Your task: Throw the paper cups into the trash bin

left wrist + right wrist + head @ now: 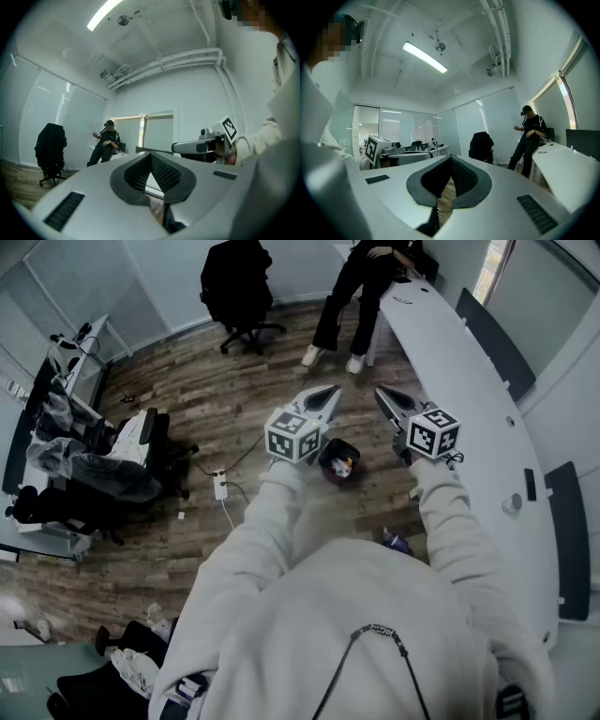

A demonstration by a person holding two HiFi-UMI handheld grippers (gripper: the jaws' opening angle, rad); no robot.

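Above a wood-plank office floor (234, 399), a person in a pale hooded top holds two hand-held grippers out ahead, side by side and level, forearms stretched forward from the shoulders and tips angled slightly toward each other. The left gripper (330, 394) has its jaws drawn together at the tips with nothing between them; the right gripper (385, 397) is likewise closed tight and empty. Directly below and between the two tools stands the small dark trash bin (325, 465) on the floor, with pale and coloured scraps inside it. Whether those scraps are the paper cups cannot be made out, and neither gripper carries one. The pose looks like a neutral carry, with both tools kept high and clear of the bin, so the work appears either not begun or already over.

A long white table (469, 381) curves along the person's right, with a small pale object (511, 504) on it that is too small to identify. At its far end another person (361, 287) leans against the edge, near an office chair (239, 287) draped in black.
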